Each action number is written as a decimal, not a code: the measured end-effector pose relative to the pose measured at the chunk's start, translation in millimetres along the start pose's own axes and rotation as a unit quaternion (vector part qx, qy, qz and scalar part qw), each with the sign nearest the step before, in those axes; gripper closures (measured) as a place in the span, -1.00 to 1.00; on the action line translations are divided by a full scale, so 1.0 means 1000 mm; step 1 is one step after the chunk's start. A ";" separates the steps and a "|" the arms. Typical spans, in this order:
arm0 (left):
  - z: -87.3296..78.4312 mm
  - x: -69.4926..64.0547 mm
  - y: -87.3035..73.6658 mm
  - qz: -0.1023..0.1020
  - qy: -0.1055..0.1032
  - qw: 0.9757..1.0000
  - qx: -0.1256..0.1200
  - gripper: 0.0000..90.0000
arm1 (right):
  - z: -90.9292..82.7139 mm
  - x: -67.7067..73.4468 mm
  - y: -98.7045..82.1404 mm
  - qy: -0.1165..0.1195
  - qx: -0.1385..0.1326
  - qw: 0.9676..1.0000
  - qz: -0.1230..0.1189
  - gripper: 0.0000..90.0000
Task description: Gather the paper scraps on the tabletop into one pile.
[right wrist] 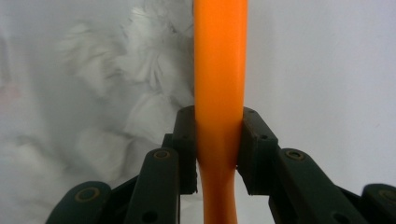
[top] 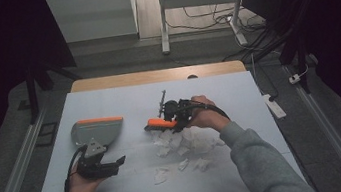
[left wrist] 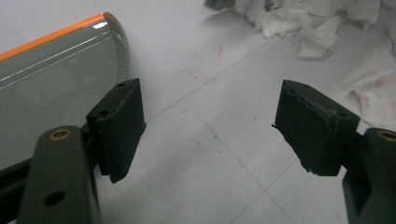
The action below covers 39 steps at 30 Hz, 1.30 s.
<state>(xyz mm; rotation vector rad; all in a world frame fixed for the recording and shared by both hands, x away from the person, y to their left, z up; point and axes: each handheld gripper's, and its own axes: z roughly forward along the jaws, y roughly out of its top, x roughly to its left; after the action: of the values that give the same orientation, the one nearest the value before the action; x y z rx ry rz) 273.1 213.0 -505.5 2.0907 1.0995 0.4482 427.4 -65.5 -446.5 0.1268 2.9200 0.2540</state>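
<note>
Work in hand: you sweep torn paper scraps (top: pixel 185 142) toward the dustpan (top: pixel 96 130).
Progress: early; scraps lie heaped at the table's centre, some strewn toward 6 o'clock.
Dustpan: at 9 o'clock of the heap, apparently empty.
Right gripper (right wrist: pixel 218 140): clamped on the orange brush (top: pixel 161 123).
Left gripper (left wrist: pixel 210 126): jaws wide apart, holding nothing.
</note>
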 end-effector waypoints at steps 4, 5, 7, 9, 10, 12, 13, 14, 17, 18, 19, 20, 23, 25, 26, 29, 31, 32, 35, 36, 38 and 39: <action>0.000 0.000 0.000 -0.002 0.003 1.000 0.001 -0.44 | -0.023 -0.001 -0.015 -0.025 -0.035 0.998 0.046 0.58; 0.000 0.000 0.000 -0.002 0.004 1.000 0.001 -0.44 | -0.030 -0.003 -0.020 -0.028 -0.046 0.997 0.054 0.58; 0.000 0.000 0.000 -0.003 0.004 1.000 0.002 -0.44 | -0.042 -0.004 -0.028 -0.038 -0.062 0.995 0.073 0.58; 0.000 0.000 0.000 -0.003 0.005 1.000 0.003 -0.44 | -0.052 -0.005 -0.035 -0.051 -0.074 0.992 0.086 0.58; 0.000 0.000 0.000 -0.003 0.006 1.000 0.003 -0.44 | -0.055 -0.005 -0.038 -0.054 -0.081 0.990 0.097 0.58; 0.000 0.001 0.000 -0.003 0.006 1.000 0.004 -0.44 | -0.061 -0.003 -0.044 -0.056 -0.093 0.988 0.110 0.58; 0.001 0.001 0.000 -0.004 0.007 1.000 0.004 -0.44 | -0.062 -0.002 -0.046 -0.054 -0.098 0.986 0.121 0.58; 0.001 0.001 0.000 -0.004 0.007 1.000 0.004 -0.44 | -0.062 0.000 -0.049 -0.053 -0.101 0.985 0.127 0.58; 0.001 0.001 0.000 -0.005 0.008 1.000 0.005 -0.44 | -0.061 0.004 -0.051 -0.046 -0.108 0.983 0.139 0.58; 0.001 0.001 0.000 -0.006 0.009 1.000 0.005 -0.44 | -0.061 0.006 -0.051 -0.044 -0.113 0.982 0.146 0.58; 0.001 0.001 0.000 -0.006 0.009 1.000 0.005 -0.44 | -0.060 0.007 -0.050 -0.042 -0.119 0.981 0.150 0.58; 0.001 0.001 0.000 -0.006 0.010 1.000 0.006 -0.44 | -0.061 0.009 -0.049 -0.039 -0.124 0.979 0.159 0.58; 0.000 0.001 -0.001 -0.007 0.012 1.000 0.005 -0.44 | -0.062 0.013 -0.043 -0.042 -0.128 0.975 0.180 0.58; 0.000 0.002 -0.001 -0.009 0.012 1.000 0.005 -0.44 | -0.062 0.016 -0.040 -0.033 -0.132 0.974 0.182 0.58; 0.000 0.002 -0.001 -0.008 0.012 1.000 0.005 -0.44 | -0.062 0.018 -0.039 -0.028 -0.133 0.974 0.183 0.58; 0.001 0.002 -0.001 -0.008 0.013 1.000 0.005 -0.44 | -0.060 0.021 -0.034 -0.014 -0.140 0.972 0.188 0.58; 0.000 0.002 -0.001 -0.008 0.012 1.000 0.005 -0.44 | -0.059 0.022 -0.030 0.001 -0.150 0.970 0.192 0.58; 0.000 0.002 -0.001 -0.008 0.012 1.000 0.004 -0.44 | -0.058 0.023 -0.027 0.008 -0.154 0.968 0.196 0.58; -0.001 0.002 -0.001 -0.008 0.013 1.000 0.004 -0.44 | -0.057 0.029 -0.018 0.023 -0.157 0.966 0.207 0.58; -0.001 0.003 -0.002 -0.009 0.013 1.000 0.004 -0.44 | -0.057 0.032 -0.016 0.026 -0.154 0.966 0.205 0.58; -0.001 0.004 -0.002 -0.011 0.013 1.000 0.002 -0.44 | -0.060 0.043 -0.013 0.046 -0.153 0.969 0.190 0.58; -0.001 0.004 -0.003 -0.013 0.013 1.000 0.001 -0.44 | -0.061 0.049 -0.013 0.056 -0.150 0.969 0.186 0.58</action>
<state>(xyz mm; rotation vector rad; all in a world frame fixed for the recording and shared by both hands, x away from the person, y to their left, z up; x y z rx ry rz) 273.2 218.1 -506.5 2.0747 1.1406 0.4634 365.9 -82.9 -400.2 0.6313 2.9017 0.7793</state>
